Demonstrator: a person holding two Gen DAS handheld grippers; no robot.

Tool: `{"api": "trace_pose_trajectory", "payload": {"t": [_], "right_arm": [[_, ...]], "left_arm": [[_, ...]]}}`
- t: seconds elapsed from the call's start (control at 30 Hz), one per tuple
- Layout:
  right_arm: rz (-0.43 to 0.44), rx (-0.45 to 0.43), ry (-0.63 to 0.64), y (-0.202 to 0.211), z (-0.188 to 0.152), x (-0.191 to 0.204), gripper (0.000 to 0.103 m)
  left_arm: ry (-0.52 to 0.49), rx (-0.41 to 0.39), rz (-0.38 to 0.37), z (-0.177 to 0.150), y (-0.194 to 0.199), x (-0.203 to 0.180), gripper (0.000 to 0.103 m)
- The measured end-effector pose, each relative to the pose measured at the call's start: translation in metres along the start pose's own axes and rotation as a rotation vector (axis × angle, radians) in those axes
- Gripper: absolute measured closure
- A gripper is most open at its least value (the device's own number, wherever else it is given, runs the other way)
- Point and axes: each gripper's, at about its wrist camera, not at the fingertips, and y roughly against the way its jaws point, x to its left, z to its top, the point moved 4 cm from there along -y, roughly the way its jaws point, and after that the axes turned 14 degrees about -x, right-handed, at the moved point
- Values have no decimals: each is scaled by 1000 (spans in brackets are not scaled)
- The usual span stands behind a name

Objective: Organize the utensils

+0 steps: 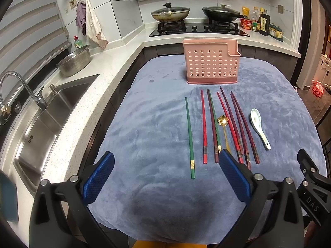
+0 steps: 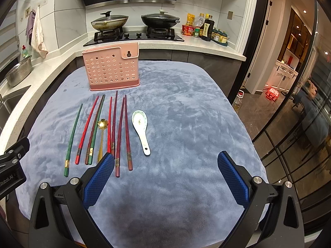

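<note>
Both claws hang spread and empty over the near edge of the cloth-covered surface. Chopsticks, a gold spoon and a white spoon lie between left claw and right claw, short of the far pink holder.

This is a kitchen with white tile walls. A white counter bends around the corner. A steel sink with a curved tap sits at the left, near striped blinds. Two cloths hang on the wall. At the back is a black stove with two lidded pans. Bottles stand beside it. At the right, a glass door shows a dark shiny floor.
</note>
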Motion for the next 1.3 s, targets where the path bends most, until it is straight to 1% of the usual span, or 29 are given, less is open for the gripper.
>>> {"api": "trace_pose_trajectory", "payload": {"t": [0.8, 1.3], "right_arm": [[2, 1, 2, 0, 2, 4, 7], [6, 12, -1, -9, 2, 6, 7]], "left_arm": [[5, 4, 9, -2, -3, 1, 7], [12, 33, 10, -1, -14, 0, 7]]}}
